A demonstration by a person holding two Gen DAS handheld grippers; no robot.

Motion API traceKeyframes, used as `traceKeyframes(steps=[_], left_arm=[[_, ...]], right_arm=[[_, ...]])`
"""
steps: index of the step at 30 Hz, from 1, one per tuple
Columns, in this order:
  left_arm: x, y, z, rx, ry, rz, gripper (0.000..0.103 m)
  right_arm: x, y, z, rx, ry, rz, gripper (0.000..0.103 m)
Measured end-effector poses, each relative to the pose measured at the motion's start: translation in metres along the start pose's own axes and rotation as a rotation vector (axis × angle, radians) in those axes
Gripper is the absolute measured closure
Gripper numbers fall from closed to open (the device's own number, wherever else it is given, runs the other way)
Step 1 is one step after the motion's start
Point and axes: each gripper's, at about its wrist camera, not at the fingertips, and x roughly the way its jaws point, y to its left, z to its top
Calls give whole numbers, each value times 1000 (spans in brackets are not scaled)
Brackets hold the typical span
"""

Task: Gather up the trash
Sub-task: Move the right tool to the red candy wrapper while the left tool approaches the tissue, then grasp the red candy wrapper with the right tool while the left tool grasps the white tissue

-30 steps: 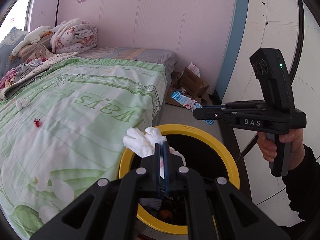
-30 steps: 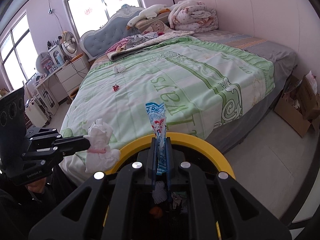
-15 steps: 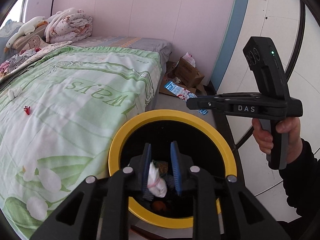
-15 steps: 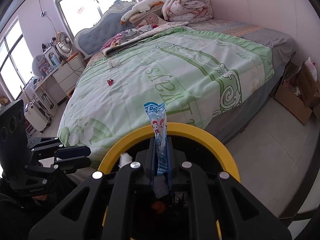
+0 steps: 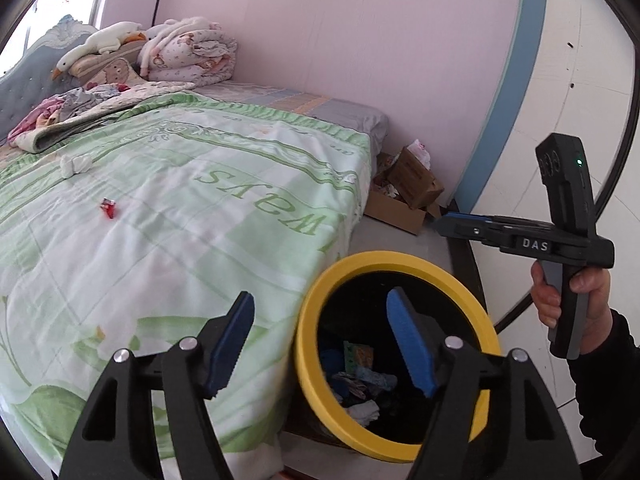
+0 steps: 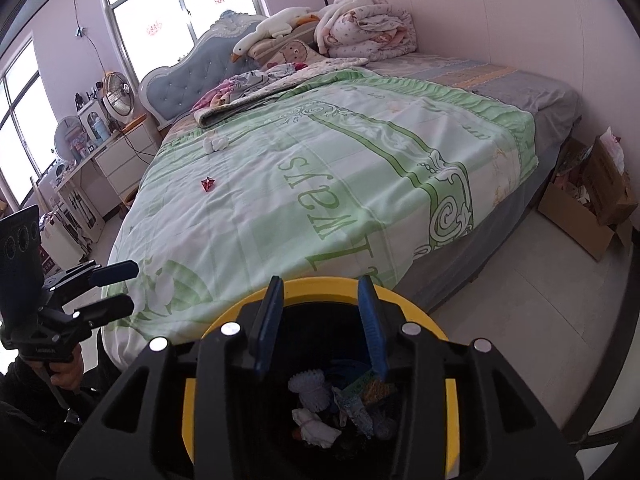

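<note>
Trash bin [image 5: 308, 320] with the yellow rim stands on the floor, tight against the foot corner of the bed [image 5: 168, 216], and both grippers are at it. The left gripper [image 5: 320, 340] has just been opening and now its jaws stand wide, one blue pad over the green bedspread, the other over the bin's dark mouth, nothing between them. The right gripper [image 6: 320, 324] hangs straight over the bin and has just been opening too; its jaws are parted to a middling gap and nothing is caught in them. Down in the bin lies the haul: white crumpled tissues [image 6: 314, 394], a blue-and-white wrapper [image 6: 354, 410] and other scraps heaped at the bottom. In the left wrist view the right gripper shows from the side, held by a hand [image 5: 572, 296] in a dark sleeve, its fingers reaching out above the bin's far edge.

Out on the bedspread, still to be gathered: a small red scrap [image 5: 108, 207] lying alone in the middle, and farther up toward the pillows a little white wad [image 5: 74, 165]. A plush goose [image 6: 272, 32] and folded quilts sit piled at the headboard. Beyond the bed's foot, against the pink wall, an open cardboard box [image 5: 404, 196] rests on the floor.
</note>
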Motion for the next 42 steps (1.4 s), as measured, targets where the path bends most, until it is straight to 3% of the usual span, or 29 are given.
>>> traceKeyframes(steps=[10,23,31,42], left_arm=[[-20,102,26,-153,-93,162,26],[-16,224,74,-212,-131,377,17],[19,313,121,-278,-125,485,14],[104,410,167,-324,-27,621,14]], right_arm=[[72,62,45,-147,12,65,60],[194,153,96,-307,99,174,60],[268,199,130,-345,120,212,60],[356,234,154,-381,195,192,59]])
